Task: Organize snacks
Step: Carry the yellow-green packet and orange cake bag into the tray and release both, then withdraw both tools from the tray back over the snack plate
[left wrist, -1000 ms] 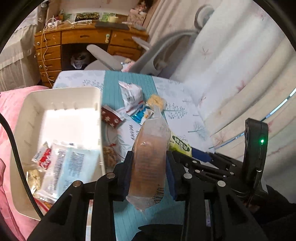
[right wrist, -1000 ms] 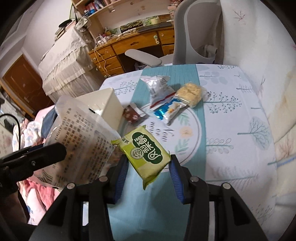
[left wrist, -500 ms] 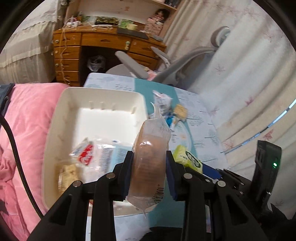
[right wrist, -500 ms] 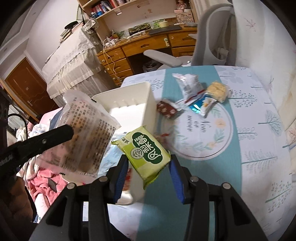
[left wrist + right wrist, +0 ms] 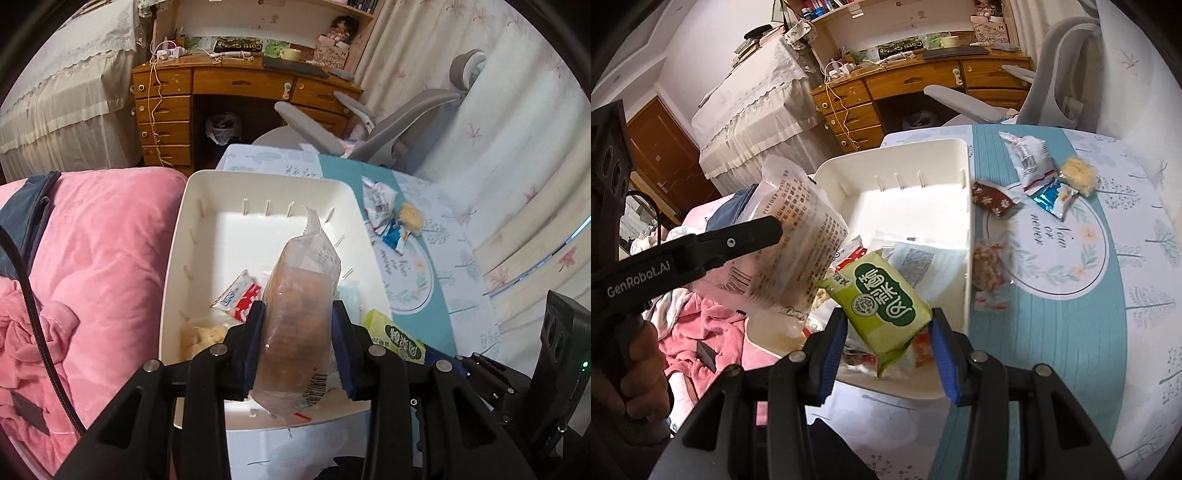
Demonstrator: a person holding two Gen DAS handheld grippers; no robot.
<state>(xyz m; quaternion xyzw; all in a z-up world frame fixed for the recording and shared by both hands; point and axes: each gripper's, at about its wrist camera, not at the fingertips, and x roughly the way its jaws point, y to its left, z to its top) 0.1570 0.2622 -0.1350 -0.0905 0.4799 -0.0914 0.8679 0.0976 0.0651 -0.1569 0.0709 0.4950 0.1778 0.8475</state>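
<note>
Handling: clear crinkly plastic pack of brown biscuits (image 5: 299, 317), light, slippery and crushable, sits between the opening left gripper (image 5: 298, 345) jaws above the white plastic bin (image 5: 173, 258), while the right gripper (image 5: 888, 345) clamps the soft green snack packet (image 5: 882, 299) across its middle over the same bin.

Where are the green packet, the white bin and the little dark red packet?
green packet (image 5: 882, 302), right wrist view, middle of its printed face
white bin (image 5: 967, 236), right wrist view, its right wall
dark red packet (image 5: 991, 199), right wrist view, centre of wrapper
</note>
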